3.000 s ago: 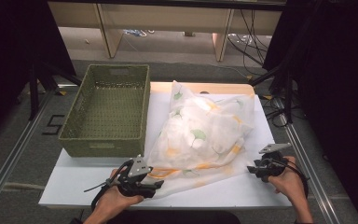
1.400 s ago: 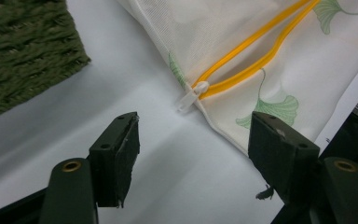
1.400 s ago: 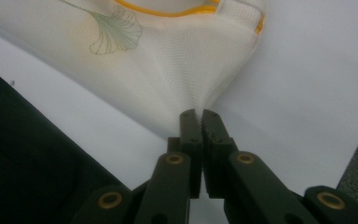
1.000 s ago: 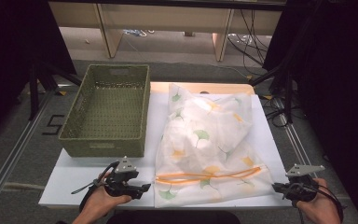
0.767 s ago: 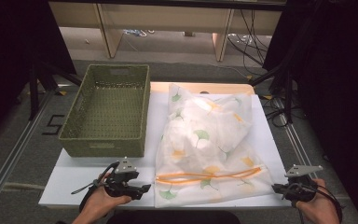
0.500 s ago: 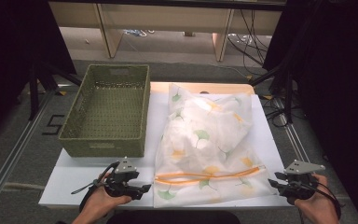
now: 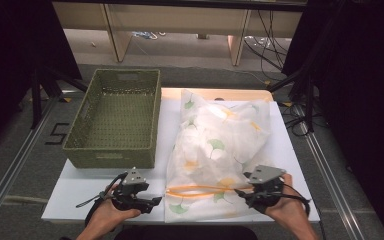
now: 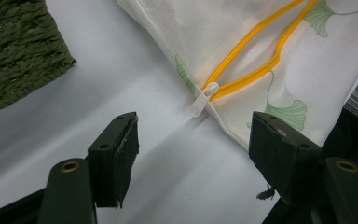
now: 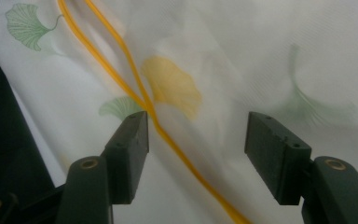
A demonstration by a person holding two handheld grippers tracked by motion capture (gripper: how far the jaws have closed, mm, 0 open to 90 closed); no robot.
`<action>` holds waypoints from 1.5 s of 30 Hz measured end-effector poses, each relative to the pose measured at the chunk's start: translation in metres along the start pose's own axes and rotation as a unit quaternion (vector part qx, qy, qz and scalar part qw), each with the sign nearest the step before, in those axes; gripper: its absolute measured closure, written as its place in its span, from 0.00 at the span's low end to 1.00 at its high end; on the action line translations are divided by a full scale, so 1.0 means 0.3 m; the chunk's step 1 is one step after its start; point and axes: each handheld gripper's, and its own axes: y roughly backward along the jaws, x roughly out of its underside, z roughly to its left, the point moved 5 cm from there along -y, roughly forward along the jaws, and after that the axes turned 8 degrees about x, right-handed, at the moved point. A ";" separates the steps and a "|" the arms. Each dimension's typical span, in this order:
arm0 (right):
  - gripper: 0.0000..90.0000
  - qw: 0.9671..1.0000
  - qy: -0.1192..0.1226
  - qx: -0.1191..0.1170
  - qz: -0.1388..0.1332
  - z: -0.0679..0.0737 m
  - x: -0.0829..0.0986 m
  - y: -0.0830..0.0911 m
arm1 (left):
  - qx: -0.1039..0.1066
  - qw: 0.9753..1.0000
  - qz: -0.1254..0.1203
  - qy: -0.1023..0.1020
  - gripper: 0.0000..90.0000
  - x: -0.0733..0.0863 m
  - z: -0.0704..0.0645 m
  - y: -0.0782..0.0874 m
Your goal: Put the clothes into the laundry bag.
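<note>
A white mesh bag (image 7: 220, 145) printed with ginkgo leaves lies bulging on the white board, stuffed with pale contents. Its orange zipper (image 7: 200, 189) runs along the near edge and gapes partly apart. My left gripper (image 7: 152, 202) sits open just left of the bag's corner. In the left gripper view the white zipper pull (image 8: 204, 99) lies on the board ahead of the open left gripper (image 8: 193, 149), untouched. My right gripper (image 7: 242, 192) hovers open over the zipper's right end. In the right gripper view the orange zipper (image 9: 121, 70) passes by the left jaw of the right gripper (image 9: 196, 140).
A green woven basket (image 7: 112, 117) stands on the left half of the white board (image 7: 100, 187), its near corner (image 8: 18, 51) close to my left gripper. Dark curtains flank the table, and cables lie on the floor behind it.
My right gripper has moved left from the board's right edge onto the bag, over the zipper's right end. The left gripper has stayed put beside the bag's corner.
</note>
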 end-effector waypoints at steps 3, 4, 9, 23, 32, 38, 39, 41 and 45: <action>0.37 0.998 0.037 0.041 0.041 0.043 -0.038 -0.066 | -0.001 1.000 0.001 -0.002 0.36 0.001 0.000 0.000; 0.37 0.996 0.049 0.052 0.048 0.056 -0.048 -0.086 | -0.006 1.000 0.003 -0.007 0.35 0.001 0.001 0.001; 0.68 0.991 0.078 0.079 0.079 0.090 -0.058 -0.171 | 0.000 1.000 0.004 -0.006 0.35 0.001 0.000 0.002; 0.99 1.000 0.006 0.027 0.013 -0.007 -0.070 -0.087 | 0.029 0.999 0.016 0.002 0.34 0.008 -0.047 -0.048; 0.99 0.999 -0.012 0.037 -0.021 -0.072 -0.107 -0.047 | 0.054 0.998 0.035 -0.011 0.34 0.003 -0.117 -0.113; 0.99 0.999 -0.011 0.042 -0.030 -0.090 -0.125 -0.038 | 0.064 0.997 0.043 -0.020 0.34 -0.002 -0.126 -0.140; 0.99 0.999 -0.020 0.038 -0.025 -0.087 -0.122 -0.037 | 0.064 0.997 0.041 -0.010 0.34 -0.001 -0.132 -0.148; 0.99 0.999 -0.014 0.040 -0.030 -0.094 -0.120 -0.040 | 0.067 0.997 0.043 -0.015 0.34 -0.004 -0.135 -0.157; 0.99 0.999 -0.022 0.038 -0.023 -0.094 -0.114 -0.036 | 0.073 0.996 0.046 -0.012 0.34 -0.014 -0.136 -0.171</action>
